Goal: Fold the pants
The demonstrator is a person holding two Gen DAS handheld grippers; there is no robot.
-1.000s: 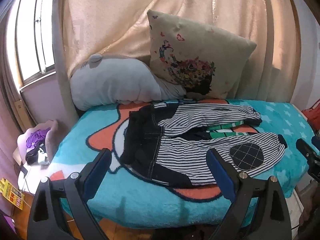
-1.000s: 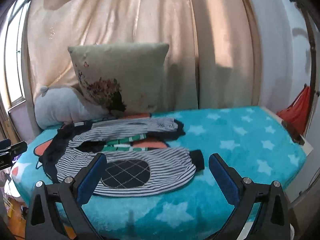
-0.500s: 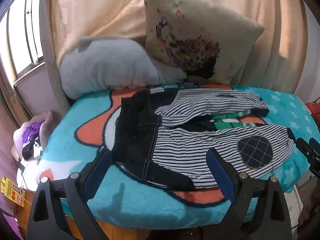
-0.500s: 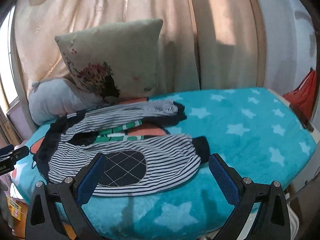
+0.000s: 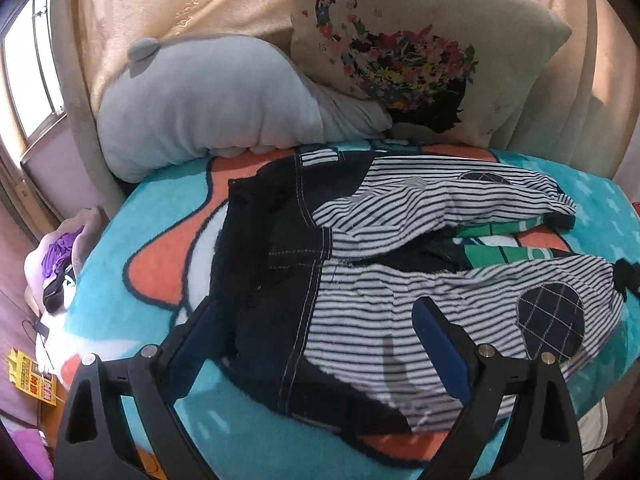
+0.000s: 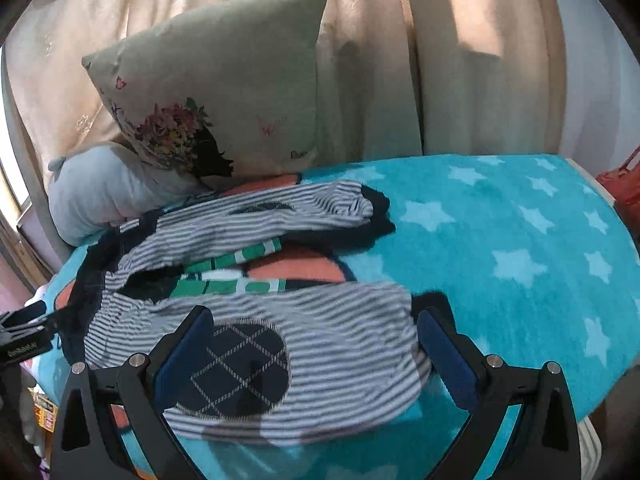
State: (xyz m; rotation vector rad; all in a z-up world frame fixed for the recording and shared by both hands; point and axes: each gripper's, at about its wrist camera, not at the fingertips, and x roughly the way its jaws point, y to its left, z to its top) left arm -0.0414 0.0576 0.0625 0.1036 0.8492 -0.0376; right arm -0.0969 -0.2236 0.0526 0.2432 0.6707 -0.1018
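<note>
The pants (image 5: 400,264) are laid flat on the teal blanket (image 5: 160,400), with the dark waistband at nine o'clock and the two striped legs run out toward three o'clock. The far leg (image 6: 280,212) is seen at twelve o'clock of the near leg (image 6: 320,320), and a gap of blanket is left between them, so no fold has been made yet. A checked knee patch (image 6: 236,368) is carried on the near leg.

The left gripper (image 5: 316,344) is held above the waistband end, its fingers spread wide, with nothing pinched between them. The right gripper (image 6: 316,344) is held above the near leg by the cuff (image 6: 434,300), its fingers likewise spread wide and empty; whether cloth is touched by the pads cannot be told.

The step in hand is judged to be the approach for the first grasp. The next move would call for both grippers to be lowered onto the near edge, the left at the waistband corner and the right at the cuff, and for only the near leg's layers to be pinched. The leg would then be carried toward twelve o'clock and laid over the far leg, edges matched. The floral cushion (image 5: 420,52) and grey pillow (image 5: 208,100) at twelve o'clock are close behind, so the carry should be kept low
</note>
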